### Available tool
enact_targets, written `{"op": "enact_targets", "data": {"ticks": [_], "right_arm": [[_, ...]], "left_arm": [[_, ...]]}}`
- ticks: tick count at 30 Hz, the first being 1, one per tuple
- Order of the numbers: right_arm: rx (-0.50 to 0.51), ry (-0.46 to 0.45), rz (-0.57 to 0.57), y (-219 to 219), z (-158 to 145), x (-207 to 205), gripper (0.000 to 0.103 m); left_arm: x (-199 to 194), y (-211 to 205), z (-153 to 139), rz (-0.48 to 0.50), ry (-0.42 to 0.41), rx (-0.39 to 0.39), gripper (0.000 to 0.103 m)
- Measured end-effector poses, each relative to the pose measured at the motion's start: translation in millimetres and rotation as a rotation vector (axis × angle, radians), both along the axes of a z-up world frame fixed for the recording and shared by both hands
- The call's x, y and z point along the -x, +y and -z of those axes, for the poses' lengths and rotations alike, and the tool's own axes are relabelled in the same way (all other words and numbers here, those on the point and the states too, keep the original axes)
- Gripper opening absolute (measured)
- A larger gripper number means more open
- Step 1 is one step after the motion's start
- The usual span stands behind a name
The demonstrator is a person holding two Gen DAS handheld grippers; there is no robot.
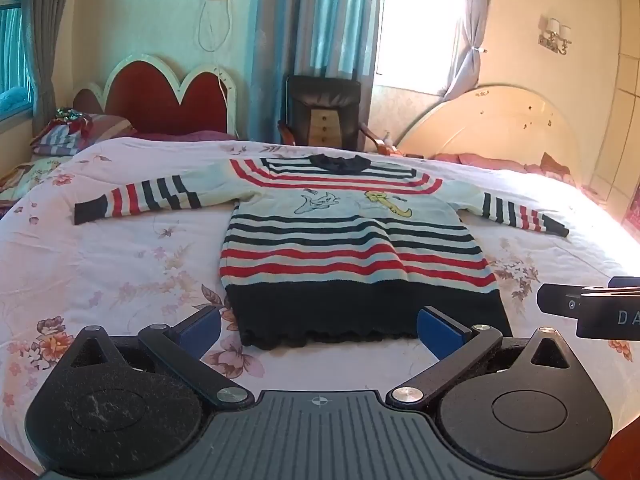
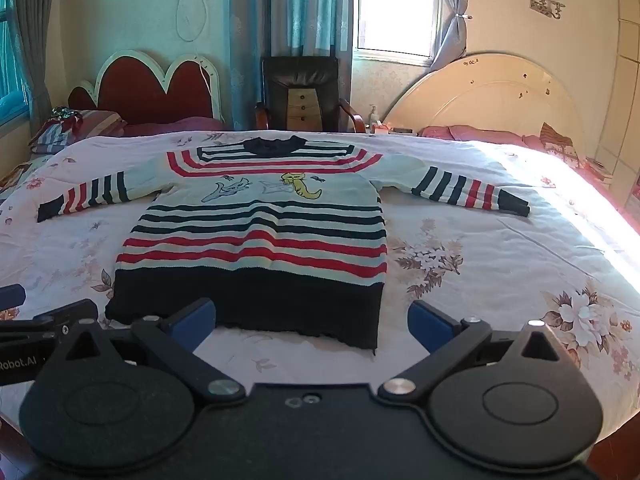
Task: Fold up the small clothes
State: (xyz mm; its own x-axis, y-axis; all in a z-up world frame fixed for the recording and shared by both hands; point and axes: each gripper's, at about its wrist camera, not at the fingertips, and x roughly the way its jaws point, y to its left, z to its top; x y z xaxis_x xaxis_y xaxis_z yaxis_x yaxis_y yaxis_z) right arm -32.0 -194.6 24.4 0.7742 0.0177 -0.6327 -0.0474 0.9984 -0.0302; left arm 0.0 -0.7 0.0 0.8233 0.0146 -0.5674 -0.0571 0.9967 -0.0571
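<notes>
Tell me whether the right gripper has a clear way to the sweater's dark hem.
Probably yes. The right gripper is open and empty, the hem lies flat just beyond its fingers, and nothing lies between them.

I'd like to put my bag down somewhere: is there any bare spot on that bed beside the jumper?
Yes. The floral quilt lies bare right of the striped sweater, below its right sleeve, and likewise left, under the left sleeve. A narrow strip runs between the hem and both open grippers. The pillow end behind the collar is crowded.

1 striped sweater [image 1: 352, 248], 2 grippers, left [image 1: 319, 330] and right [image 2: 312, 322], 2 headboards, 1 chair [image 2: 302, 94]
</notes>
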Motion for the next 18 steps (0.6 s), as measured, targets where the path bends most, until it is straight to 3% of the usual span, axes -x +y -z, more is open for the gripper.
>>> {"op": "enact_targets", "data": {"ticks": [18], "right_arm": [[0.004,-0.001,0.0,-3.4,1.0,0.7,0.102]], "left_arm": [[2.8,4.3,-1.7,0.002,-0.004,0.006,0.103]]}}
